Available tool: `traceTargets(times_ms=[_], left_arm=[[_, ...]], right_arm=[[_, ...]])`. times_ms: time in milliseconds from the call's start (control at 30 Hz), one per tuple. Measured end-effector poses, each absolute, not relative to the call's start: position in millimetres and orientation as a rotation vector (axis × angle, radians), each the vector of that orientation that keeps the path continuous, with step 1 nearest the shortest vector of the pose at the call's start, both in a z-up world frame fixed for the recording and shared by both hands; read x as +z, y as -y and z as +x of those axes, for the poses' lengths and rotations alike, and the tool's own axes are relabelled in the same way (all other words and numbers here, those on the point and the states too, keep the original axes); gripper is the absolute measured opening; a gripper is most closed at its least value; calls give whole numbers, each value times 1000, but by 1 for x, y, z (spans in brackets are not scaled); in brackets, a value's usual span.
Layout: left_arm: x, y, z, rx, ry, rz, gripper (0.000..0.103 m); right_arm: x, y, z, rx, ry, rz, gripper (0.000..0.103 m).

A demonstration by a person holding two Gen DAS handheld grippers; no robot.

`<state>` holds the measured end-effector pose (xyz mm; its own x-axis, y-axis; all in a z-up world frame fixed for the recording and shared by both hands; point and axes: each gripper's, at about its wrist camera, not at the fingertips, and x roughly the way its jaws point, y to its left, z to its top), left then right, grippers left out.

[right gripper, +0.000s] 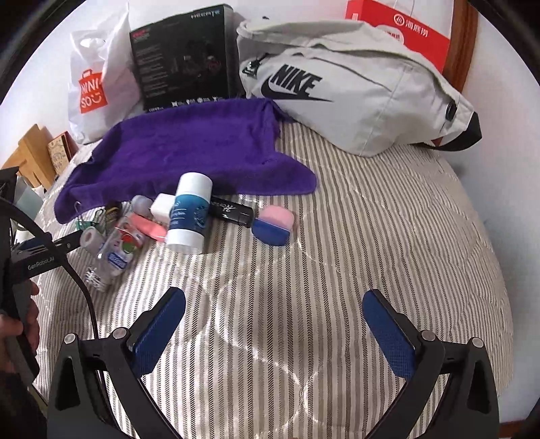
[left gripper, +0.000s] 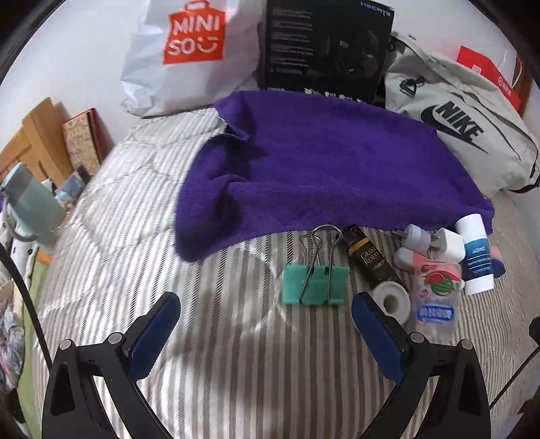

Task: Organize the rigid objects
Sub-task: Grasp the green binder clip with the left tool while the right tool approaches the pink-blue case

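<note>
Landmark: purple towel (left gripper: 324, 162), lying flat on a striped bed quilt (left gripper: 209, 337).

Containers: white MINISO bag (left gripper: 189, 50) sitting behind the towel's far left corner, contents hidden. Grey NIKE bag (right gripper: 351, 87) lying behind the towel's far right corner, looking closed, contents hidden. Black box (left gripper: 324, 47) reading "HECATE" standing upright behind the towel, between the two bags. Red and white carton (right gripper: 398, 30) with unreadable characters showing behind the NIKE bag.

Rigid objects are clustering along the towel's near edge. Green binder clip (left gripper: 315, 282) lying just in front of the near edge, handles pointing toward the towel. Beside it, a dark bar (left gripper: 369, 260) reading "GRAND RESERVE", its far end almost touching the towel. White tape roll (left gripper: 393, 299) sitting at the bar's near end. Clear bottle (right gripper: 114, 250) with a watermelon picture and blurred blue label lying next to the roll. White charger plug (left gripper: 447, 244) and white tube with blue label (right gripper: 190, 212), text too small, lying near the towel's near right corner. Black stick (right gripper: 233, 211) with script lettering and pink and blue case (right gripper: 275, 224) lying beyond the tube, away from the towel.

Left claw (left gripper: 266, 334) is hovering open and empty, in front of the clip. Right claw (right gripper: 273, 329) is open and empty, over bare quilt in front of the towel, plenty of room there.
</note>
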<state>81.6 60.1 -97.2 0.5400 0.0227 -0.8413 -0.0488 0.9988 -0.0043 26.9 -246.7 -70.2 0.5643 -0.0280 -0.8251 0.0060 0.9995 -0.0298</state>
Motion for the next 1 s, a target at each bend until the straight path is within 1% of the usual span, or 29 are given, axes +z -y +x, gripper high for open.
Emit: traceTargets(times_ms=[200, 233, 267, 300, 367, 400, 433, 500, 533, 600, 633, 667, 733, 767, 900, 1000], left_arm=[[-105, -57, 93, 7, -995, -26, 97], [-106, -56, 95, -1, -1000, -27, 94], [-108, -55, 97, -5, -1007, -27, 88], [-109, -54, 98, -2, -1007, -21, 85], [-110, -49, 98, 7, -997, 10, 83], [-109, -47, 98, 0, -991, 12, 78], [-108, -46, 98, -6, -991, 8, 75], [-107, -43, 97, -15, -989, 12, 64], [-107, -39, 97, -23, -986, 22, 61], [-106, -35, 96, -43, -986, 26, 44], [-105, -33, 96, -50, -987, 25, 42], [-105, -30, 96, -46, -985, 34, 40], [-105, -27, 95, -34, -979, 49, 40], [-106, -25, 95, -31, -976, 51, 40], [-106, -26, 96, -35, -980, 43, 40], [-106, -26, 95, -36, -982, 46, 40]], right_arm=[[-80, 249, 41, -31, -989, -28, 103], [-82, 250, 44, -28, -993, -25, 103], [-83, 251, 47, -28, -997, -26, 103], [-85, 252, 49, -29, -996, -28, 103], [-87, 254, 54, -29, -998, -29, 102], [-88, 256, 56, -26, -998, -28, 102], [-89, 258, 58, -22, -997, -24, 102], [-91, 262, 64, -10, -998, -16, 101], [-91, 264, 67, 2, -997, -15, 100], [-93, 268, 72, 8, -990, -15, 97], [-94, 270, 76, 9, -990, -16, 96], [-95, 272, 79, 14, -991, -13, 94], [-98, 274, 86, 26, -998, 11, 90], [-99, 275, 90, 35, -1001, 32, 86], [-105, 270, 105, 61, -1001, 66, 84], [-111, 266, 114, 53, -1001, 63, 80]])
